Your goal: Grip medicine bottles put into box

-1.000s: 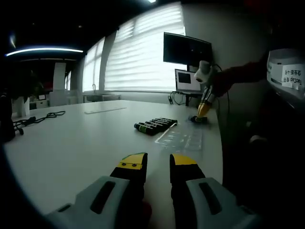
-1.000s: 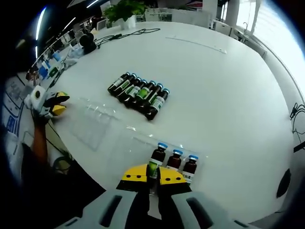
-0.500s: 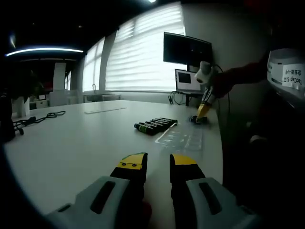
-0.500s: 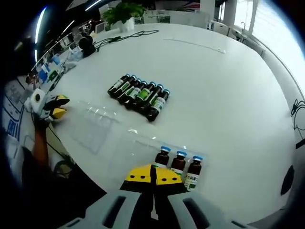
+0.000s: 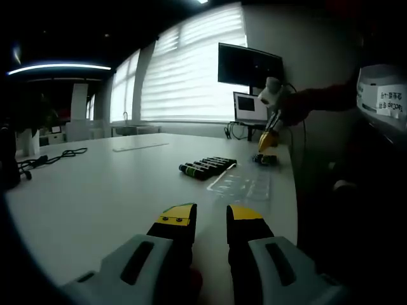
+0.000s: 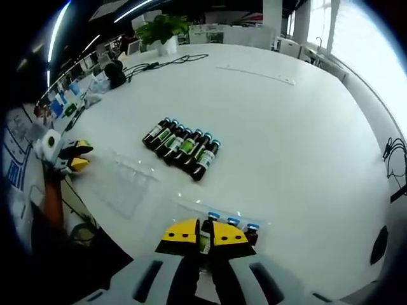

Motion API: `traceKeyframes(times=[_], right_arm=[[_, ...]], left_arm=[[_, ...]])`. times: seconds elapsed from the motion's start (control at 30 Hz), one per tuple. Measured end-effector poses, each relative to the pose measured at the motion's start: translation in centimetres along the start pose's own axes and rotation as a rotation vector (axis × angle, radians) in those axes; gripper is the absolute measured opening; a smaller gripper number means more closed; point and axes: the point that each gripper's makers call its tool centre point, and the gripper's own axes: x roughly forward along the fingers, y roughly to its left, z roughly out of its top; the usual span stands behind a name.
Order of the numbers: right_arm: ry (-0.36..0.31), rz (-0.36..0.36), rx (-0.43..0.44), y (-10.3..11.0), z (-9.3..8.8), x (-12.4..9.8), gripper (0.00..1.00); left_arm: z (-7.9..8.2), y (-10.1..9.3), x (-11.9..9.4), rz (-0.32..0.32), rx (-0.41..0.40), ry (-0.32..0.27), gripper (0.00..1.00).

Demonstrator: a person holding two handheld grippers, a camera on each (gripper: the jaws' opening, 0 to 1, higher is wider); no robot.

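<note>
Three brown medicine bottles with blue caps point(image 6: 233, 223) stand upright in a row just beyond my right gripper point(image 6: 203, 234). Its jaws stand a narrow gap apart, and the left bottle's green label shows through that gap. In the left gripper view the right gripper point(image 5: 268, 137) hangs a little above these bottles point(image 5: 264, 159), held by a hand in a red sleeve. Several more bottles point(image 6: 182, 145) point(image 5: 206, 167) lie side by side mid-table. A clear plastic tray point(image 6: 124, 181) point(image 5: 245, 184) lies flat near them. My left gripper point(image 5: 211, 219) point(image 6: 76, 156) is open over bare table near its edge.
The white table point(image 6: 286, 127) curves away, its edge close behind the upright bottles. A monitor point(image 5: 249, 67) and a small screen point(image 5: 247, 106) stand by the window. Black cables point(image 5: 60, 154) point(image 6: 172, 60) lie at the far side, with a potted plant point(image 6: 164, 28) beyond.
My right gripper has risen above the three upright bottles, and its jaws, fully together half a second ago, have parted slightly. The left gripper has not moved.
</note>
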Motion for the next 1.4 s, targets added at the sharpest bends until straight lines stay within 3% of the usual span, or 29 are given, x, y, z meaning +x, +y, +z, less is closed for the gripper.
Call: traceKeyframes(times=[0.8,1.07,1.4], right_arm=[[-0.091,0.008,-0.025,0.1,4.9,2.0,0.07],[-0.090,0.012,-0.019,0.1,6.2,3.5,0.07],[-0.064,0.025,0.000,-0.2,6.5,5.5,0.07]], left_arm=[[0.1,-0.1,0.0,-0.002,-0.001,-0.004,0.13],[0.1,-0.1,-0.1,-0.005,-0.004,-0.009,0.13],[0.2,-0.1,-0.1,-0.006,-0.005,-0.010,0.13]])
